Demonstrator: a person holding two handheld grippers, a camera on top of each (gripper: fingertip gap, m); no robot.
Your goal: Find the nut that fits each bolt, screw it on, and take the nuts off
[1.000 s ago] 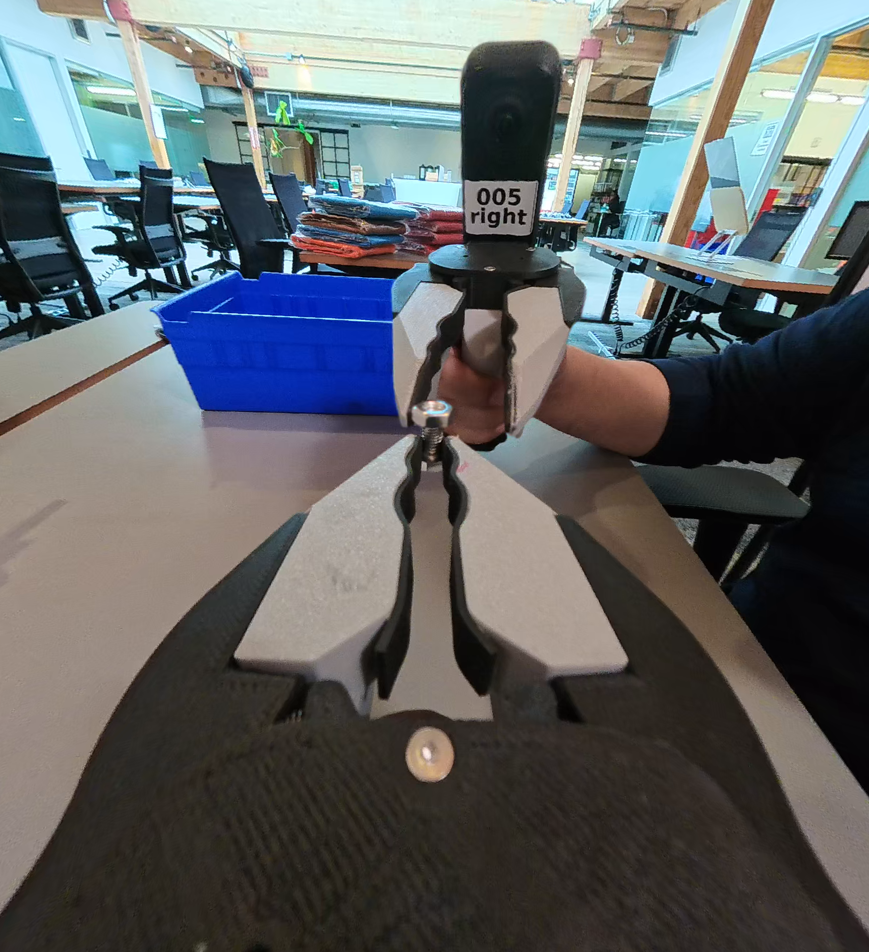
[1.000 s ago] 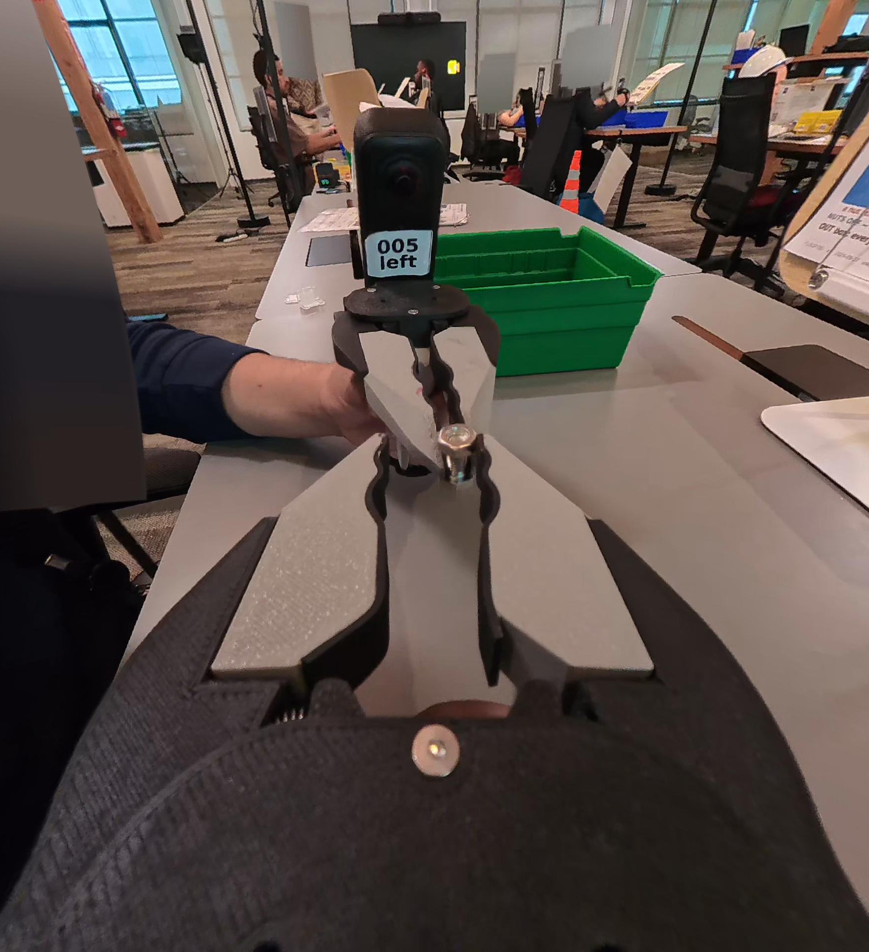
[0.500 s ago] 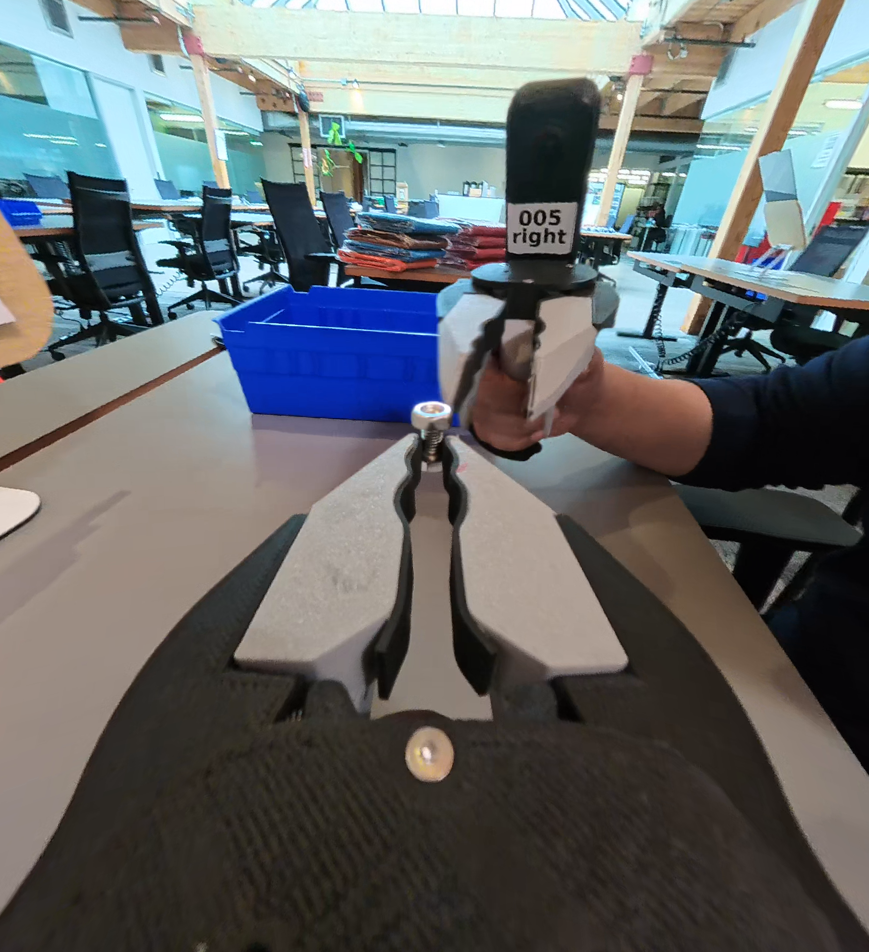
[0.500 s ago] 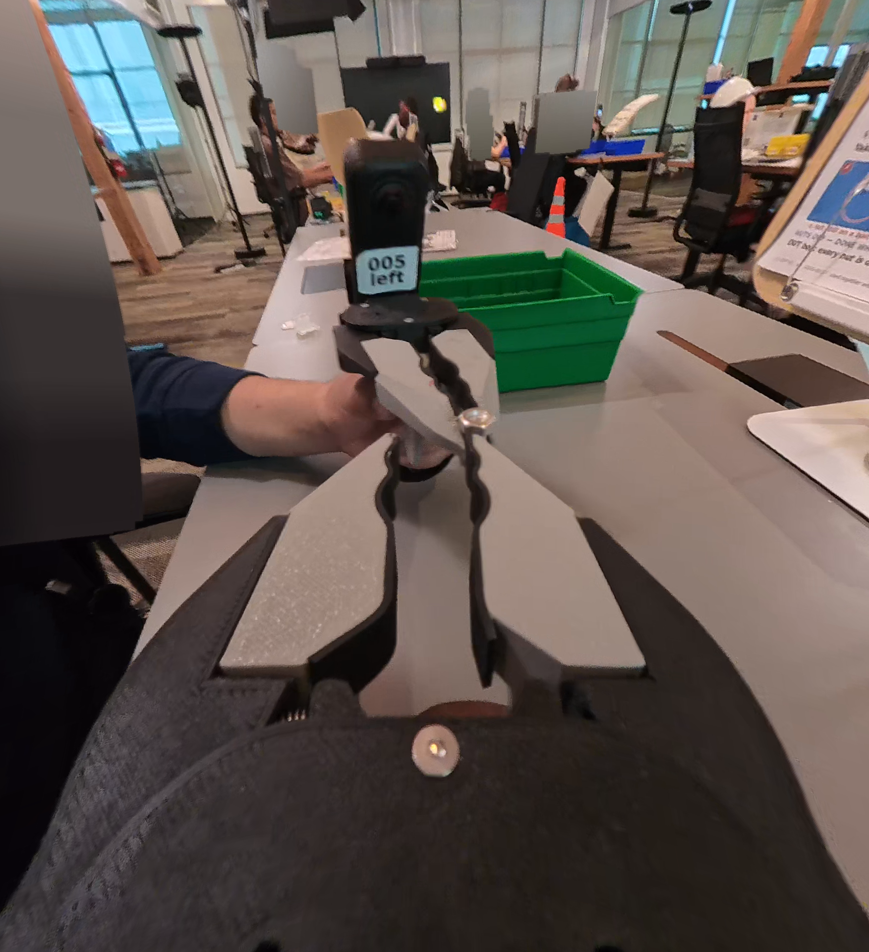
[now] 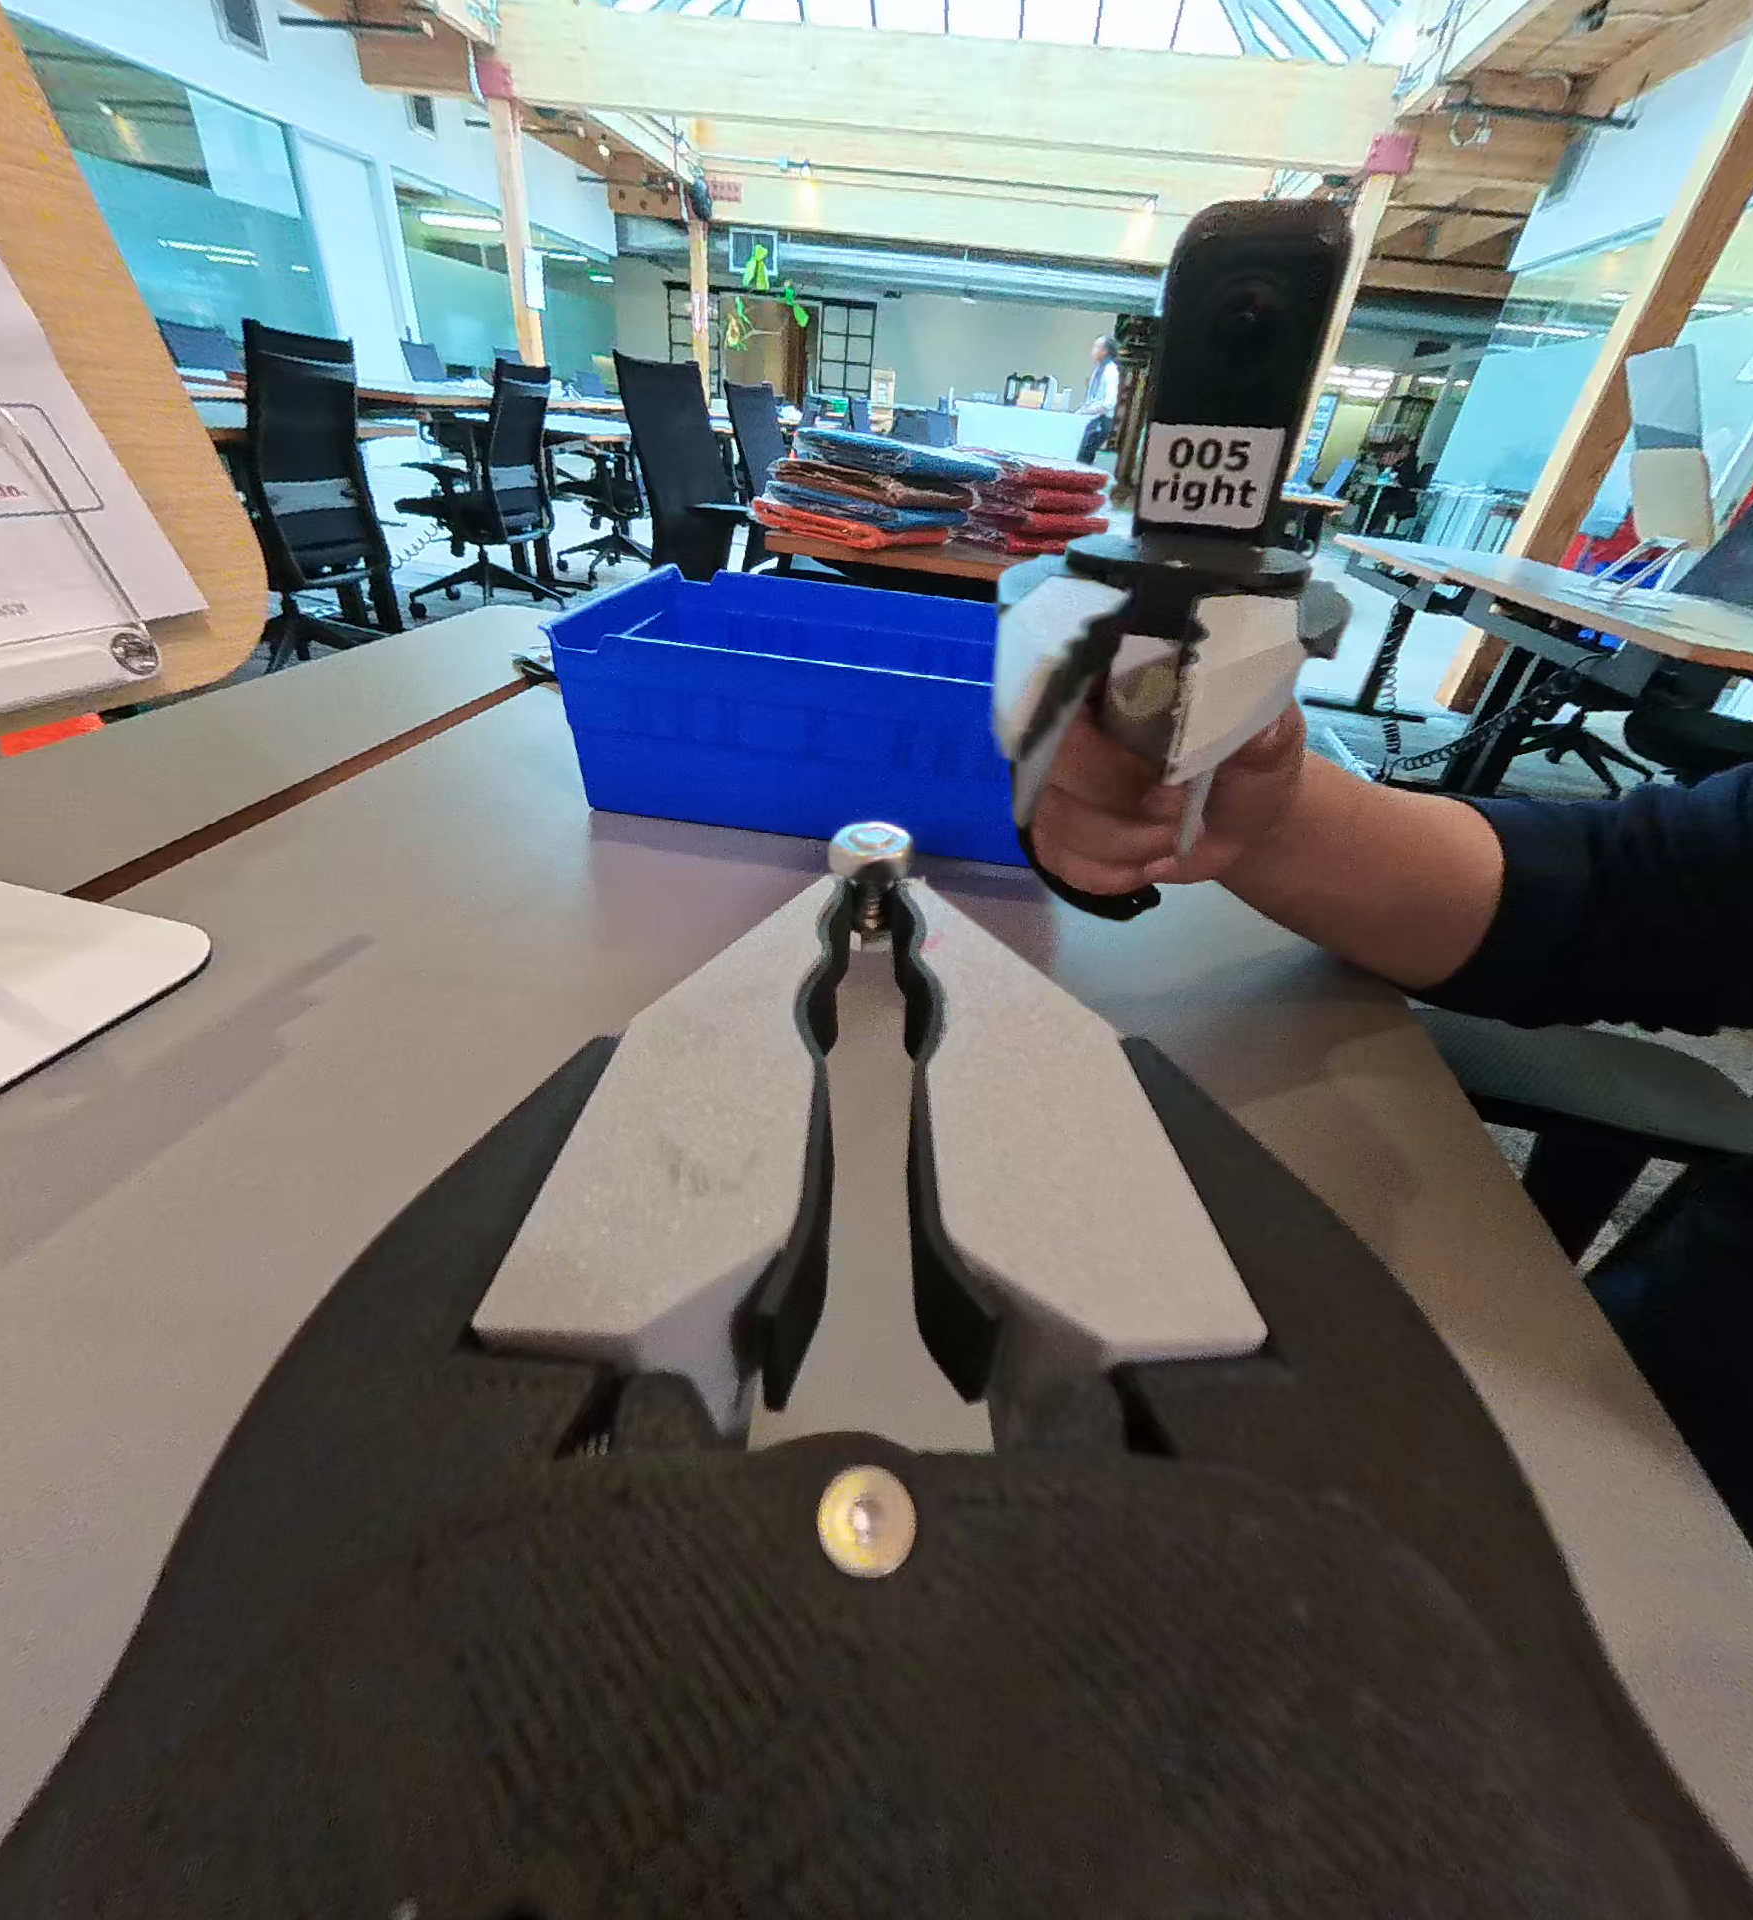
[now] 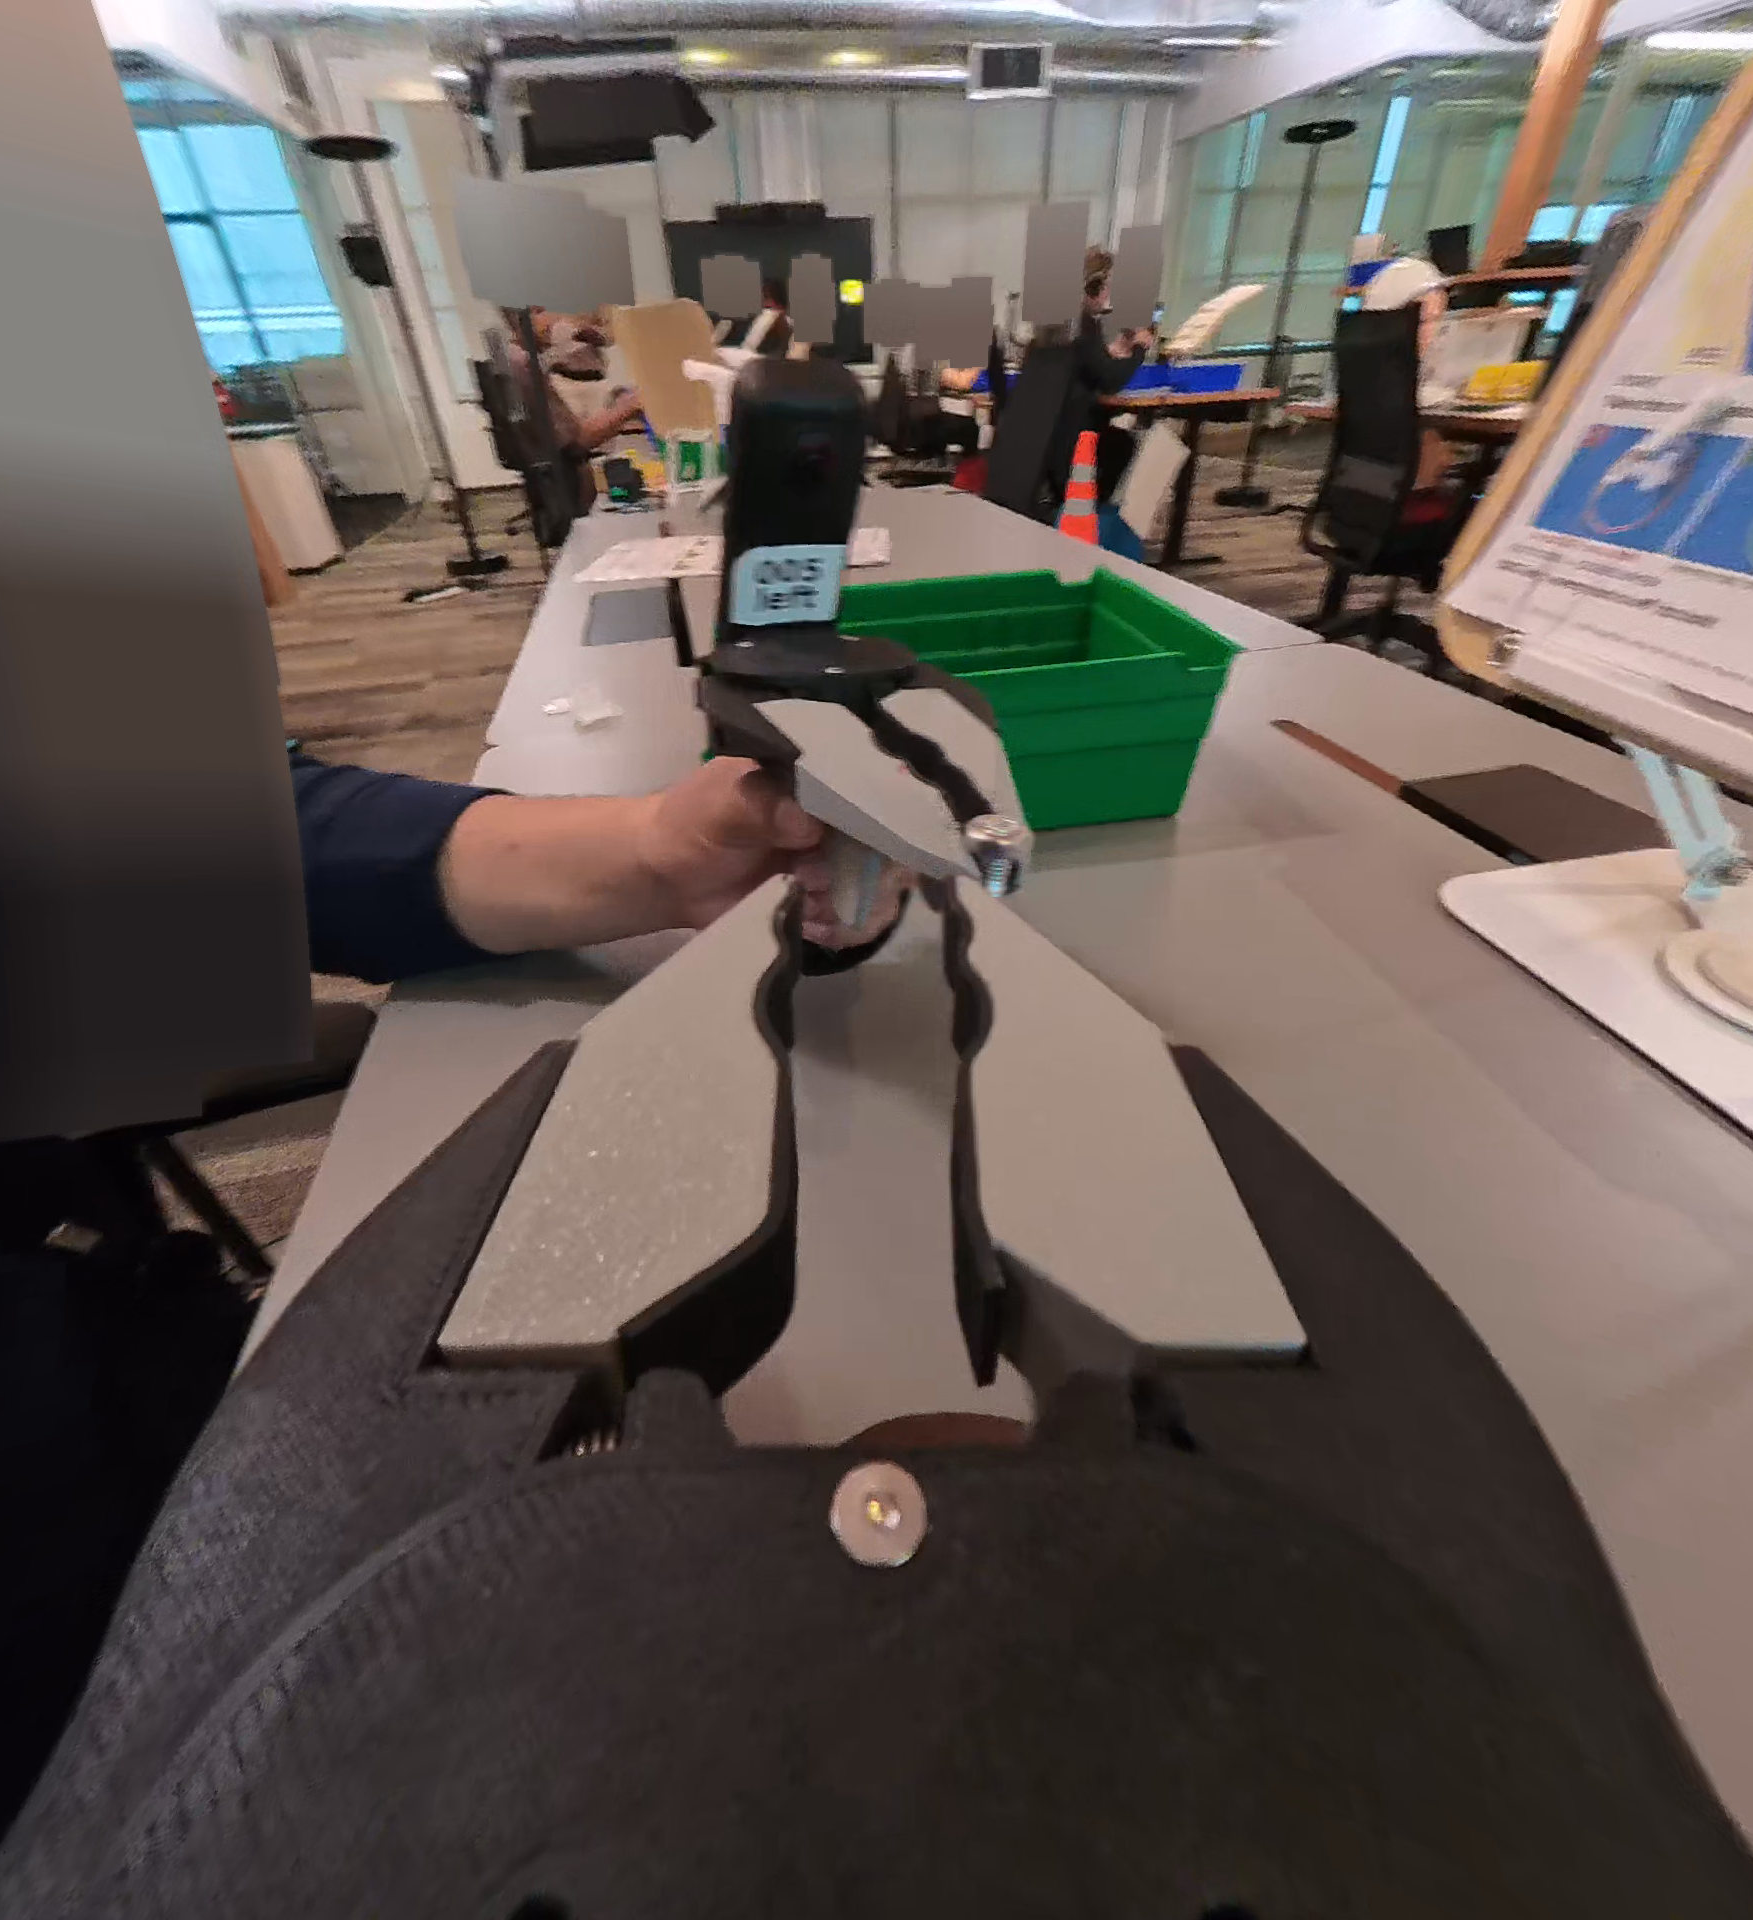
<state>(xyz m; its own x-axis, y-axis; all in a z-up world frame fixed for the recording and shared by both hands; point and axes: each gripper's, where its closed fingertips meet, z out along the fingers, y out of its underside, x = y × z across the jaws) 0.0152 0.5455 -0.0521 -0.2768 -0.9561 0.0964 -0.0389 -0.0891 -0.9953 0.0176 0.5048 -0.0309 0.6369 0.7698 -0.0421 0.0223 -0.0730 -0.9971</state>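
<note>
My left gripper (image 5: 870,914) is shut on a silver bolt (image 5: 869,857), which stands head up between its tips, a little above the grey table (image 5: 436,1039). My right gripper (image 6: 867,935) is open and empty. In the right wrist view the left gripper (image 6: 976,862) is just beyond my right fingertips, with the bolt (image 6: 997,844) sticking out at its tip. In the left wrist view the right gripper (image 5: 1121,748) is held in a hand, up and to the right of the bolt and apart from it. No nut shows.
A blue bin (image 5: 778,717) stands behind the bolt on the table. A green bin (image 6: 1080,707) stands behind the left gripper. An instruction board on a white-based stand (image 6: 1578,935) is at the right, and it also shows in the left wrist view (image 5: 41,977). The person's sleeve (image 5: 1630,894) is at the right. The grippers' ends are close to 5 centimetres from one another.
The two grippers have drawn apart: the right gripper left the bolt and moved off to the side. The left gripper, still holding the bolt, swung so that the stand came into view.
</note>
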